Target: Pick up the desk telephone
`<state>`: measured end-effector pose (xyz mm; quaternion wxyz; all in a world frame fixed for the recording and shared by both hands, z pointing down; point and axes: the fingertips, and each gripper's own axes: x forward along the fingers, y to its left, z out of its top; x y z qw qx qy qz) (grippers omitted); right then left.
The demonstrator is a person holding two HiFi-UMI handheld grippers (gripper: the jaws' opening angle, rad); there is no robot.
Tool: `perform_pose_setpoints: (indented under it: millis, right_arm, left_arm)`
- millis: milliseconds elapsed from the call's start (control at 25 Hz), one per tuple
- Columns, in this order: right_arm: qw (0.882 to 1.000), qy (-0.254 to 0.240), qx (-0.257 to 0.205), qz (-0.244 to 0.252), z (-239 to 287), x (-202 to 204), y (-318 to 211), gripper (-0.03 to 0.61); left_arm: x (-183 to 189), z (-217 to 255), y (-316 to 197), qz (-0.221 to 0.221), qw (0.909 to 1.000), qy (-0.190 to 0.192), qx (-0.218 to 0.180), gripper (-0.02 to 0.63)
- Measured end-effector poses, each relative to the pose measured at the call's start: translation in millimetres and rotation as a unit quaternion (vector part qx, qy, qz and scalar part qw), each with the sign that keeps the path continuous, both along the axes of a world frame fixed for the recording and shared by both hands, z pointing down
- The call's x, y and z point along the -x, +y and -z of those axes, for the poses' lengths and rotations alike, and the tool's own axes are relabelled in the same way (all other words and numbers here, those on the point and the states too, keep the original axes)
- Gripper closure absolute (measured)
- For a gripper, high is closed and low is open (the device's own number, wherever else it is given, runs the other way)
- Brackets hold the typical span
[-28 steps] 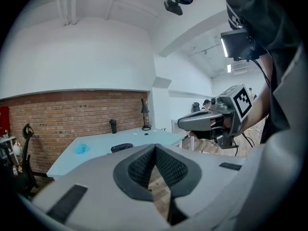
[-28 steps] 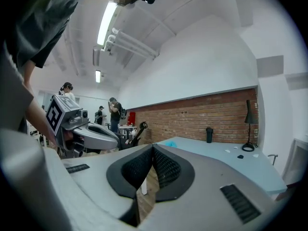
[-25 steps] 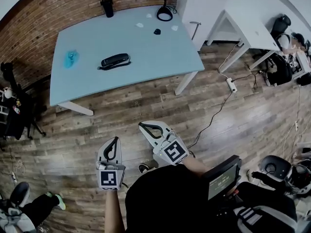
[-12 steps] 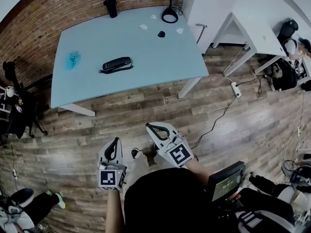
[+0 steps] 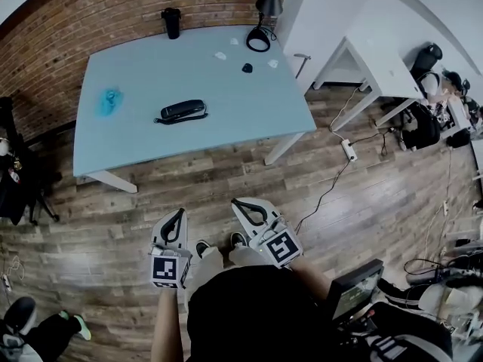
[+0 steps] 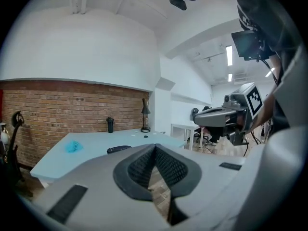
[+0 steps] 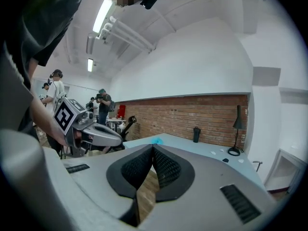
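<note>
The desk telephone (image 5: 182,111) is seen lying flat on the pale bench (image 5: 249,108), left of its middle and about midway between the near and far edges. A blue object (image 5: 110,100) is seen toward the left edge. The left gripper (image 5: 179,214) and right gripper (image 5: 237,203) are held over the wooden floor (image 5: 226,176), well apart from the bench's near edge, each closed tip to tip and empty.

Pale blue counter (image 5: 226,104) standing against brick wall (image 5: 90,13), carrying black tumbler (image 5: 172,23) and black desk lamp (image 5: 260,32) at far edge, blue item (image 5: 110,100) lying at left, small black object (image 5: 247,68) sitting near lamp. Power strip (image 5: 348,150) lying on plank floor (image 5: 226,179).
</note>
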<state>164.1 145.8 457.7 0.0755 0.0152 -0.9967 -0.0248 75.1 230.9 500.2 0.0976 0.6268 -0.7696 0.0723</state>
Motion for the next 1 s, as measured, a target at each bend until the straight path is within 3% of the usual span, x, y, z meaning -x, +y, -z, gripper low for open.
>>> perform_pose_setpoints:
  millis: [200, 360, 440, 600, 720, 840, 1000]
  right_arm:
    - [1.000, 0.013, -0.017, 0.011, 0.3, 30.3, 31.8, 0.554]
    - [0.999, 0.023, -0.013, 0.023, 0.4, 44.9, 60.2, 0.554]
    - [0.999, 0.027, -0.013, 0.030, -0.1, 50.7, 65.0, 0.554]
    - [0.999, 0.029, -0.002, 0.038, -4.2, 66.1, 67.4, 0.554]
    - [0.998, 0.024, 0.007, 0.050, -7.3, 84.4, 71.3, 0.554]
    - [0.997, 0.021, 0.009, 0.069, -11.3, 102.3, 69.8, 0.554]
    - [0.997, 0.014, 0.023, 0.075, -14.0, 120.9, 43.3, 0.554]
  left_arm:
    - [17.5, -11.9, 29.0, -0.011, 0.9998, 0.016, 0.000, 0.586]
    - [30.6, -10.2, 52.4, 0.006, 0.9992, 0.037, -0.016, 0.586]
    - [37.3, -7.5, 53.3, 0.008, 0.9993, 0.030, -0.021, 0.586]
    - [45.5, -2.5, 52.9, 0.012, 0.9998, 0.009, -0.017, 0.586]
    - [53.4, -5.1, 58.6, 0.019, 0.9997, 0.014, -0.001, 0.586]
    - [69.3, -6.3, 56.4, 0.035, 0.9992, 0.015, -0.010, 0.586]
    - [82.1, -11.6, 38.0, 0.043, 0.9987, 0.026, 0.000, 0.585]
